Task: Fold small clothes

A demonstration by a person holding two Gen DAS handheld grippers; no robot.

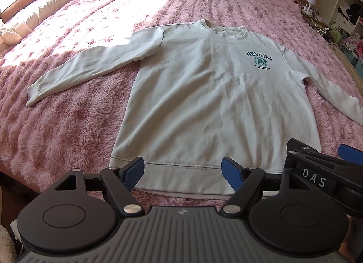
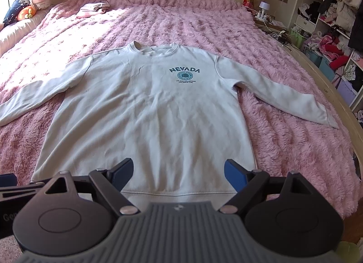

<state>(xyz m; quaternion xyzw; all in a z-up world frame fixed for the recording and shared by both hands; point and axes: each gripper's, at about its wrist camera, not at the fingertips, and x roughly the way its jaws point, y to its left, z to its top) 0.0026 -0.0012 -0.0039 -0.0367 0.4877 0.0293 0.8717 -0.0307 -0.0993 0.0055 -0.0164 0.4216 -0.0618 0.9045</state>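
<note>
Our left gripper [image 1: 182,173] hangs wide apart and empty above the hem of the sweatshirt [image 1: 211,95]. Just to its right, our right gripper [image 2: 178,175] is equally wide over the same hem, holding nothing. Ahead of both, the sweatshirt lies flat and face up on the pink bed [image 2: 204,24], sleeves spread outward. Far beyond it sits a small folded garment [image 2: 91,8].

A white long-sleeved sweatshirt [image 2: 145,113] is laid out flat, front side up, in the middle of the frame, collar at the top and ribbed hem at the bottom edge. "NEVADA" is printed in teal across the chest above a round emblem. Both sleeves are spread out and angled downward. Light creases are seen on the body.
</note>
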